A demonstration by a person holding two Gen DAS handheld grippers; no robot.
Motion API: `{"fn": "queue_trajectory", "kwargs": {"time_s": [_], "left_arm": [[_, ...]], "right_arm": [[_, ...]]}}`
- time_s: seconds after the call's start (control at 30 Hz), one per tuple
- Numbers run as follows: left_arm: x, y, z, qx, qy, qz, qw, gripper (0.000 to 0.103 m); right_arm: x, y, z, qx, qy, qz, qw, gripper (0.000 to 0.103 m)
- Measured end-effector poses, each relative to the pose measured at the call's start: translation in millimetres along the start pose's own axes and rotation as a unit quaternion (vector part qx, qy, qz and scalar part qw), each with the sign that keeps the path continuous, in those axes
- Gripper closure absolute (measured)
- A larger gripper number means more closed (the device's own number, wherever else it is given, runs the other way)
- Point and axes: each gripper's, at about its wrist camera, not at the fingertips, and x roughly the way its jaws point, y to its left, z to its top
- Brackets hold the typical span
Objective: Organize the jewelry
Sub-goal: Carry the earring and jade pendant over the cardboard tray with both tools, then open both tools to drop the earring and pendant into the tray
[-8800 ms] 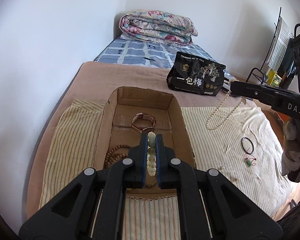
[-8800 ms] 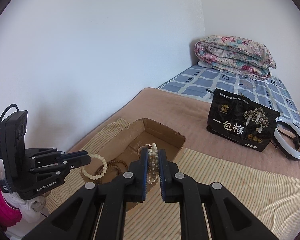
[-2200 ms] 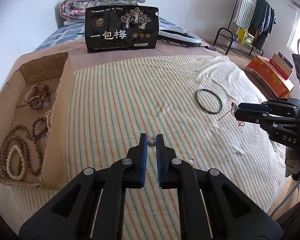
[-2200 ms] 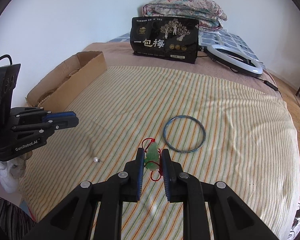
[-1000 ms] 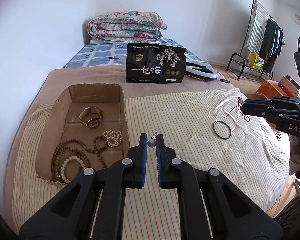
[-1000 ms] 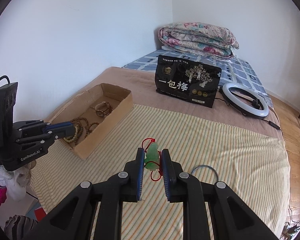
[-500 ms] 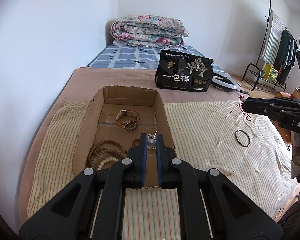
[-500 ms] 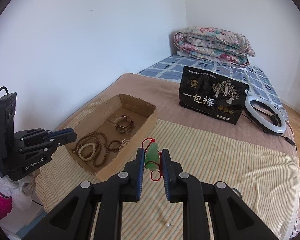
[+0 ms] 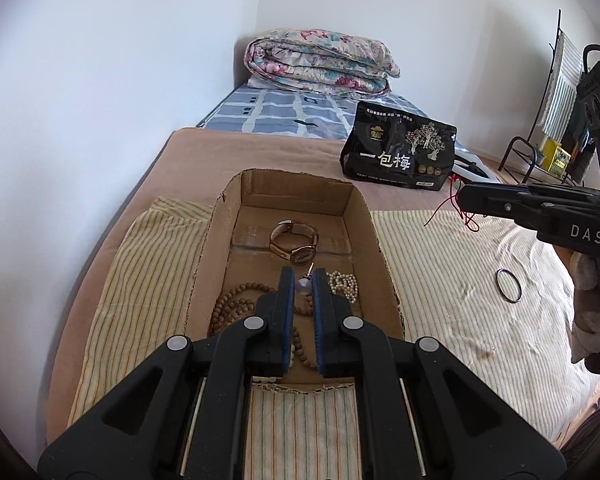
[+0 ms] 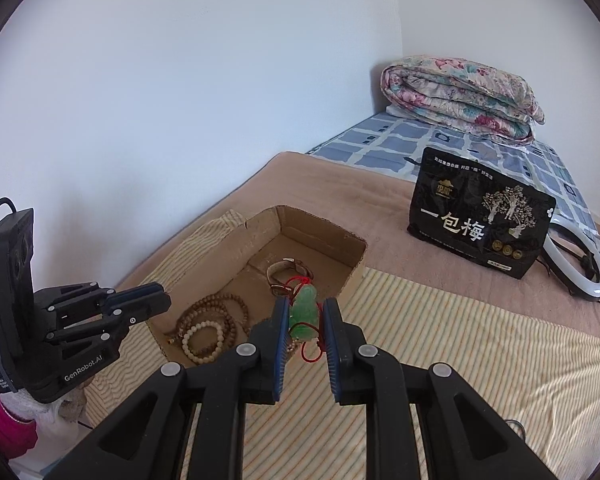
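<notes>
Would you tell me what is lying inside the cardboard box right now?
Inside the cardboard box lie a watch, brown bead strands, a cream bead bracelet and a pearl strand. The left gripper hides part of the box floor.

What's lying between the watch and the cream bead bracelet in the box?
In the right wrist view, brown wooden beads lie between the watch and the cream bracelet.

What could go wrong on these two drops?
The pearl stud is tiny and pinched only at the left gripper tips above the box; it could roll among the beads. The jade pendant in the right gripper trails a red cord that may snag a finger on release.
</notes>
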Motion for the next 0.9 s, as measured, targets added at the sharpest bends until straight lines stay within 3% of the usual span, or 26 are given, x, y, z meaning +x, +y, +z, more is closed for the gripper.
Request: {"fn": "queue_trajectory", "kwargs": {"time_s": [0.9], "left_arm": [[24, 13, -2, -0.010, 0.022, 0.010, 0.9997, 0.096]], "right_arm": [[73, 13, 13, 0.014, 0.027, 0.031, 0.999, 0.087]]}}
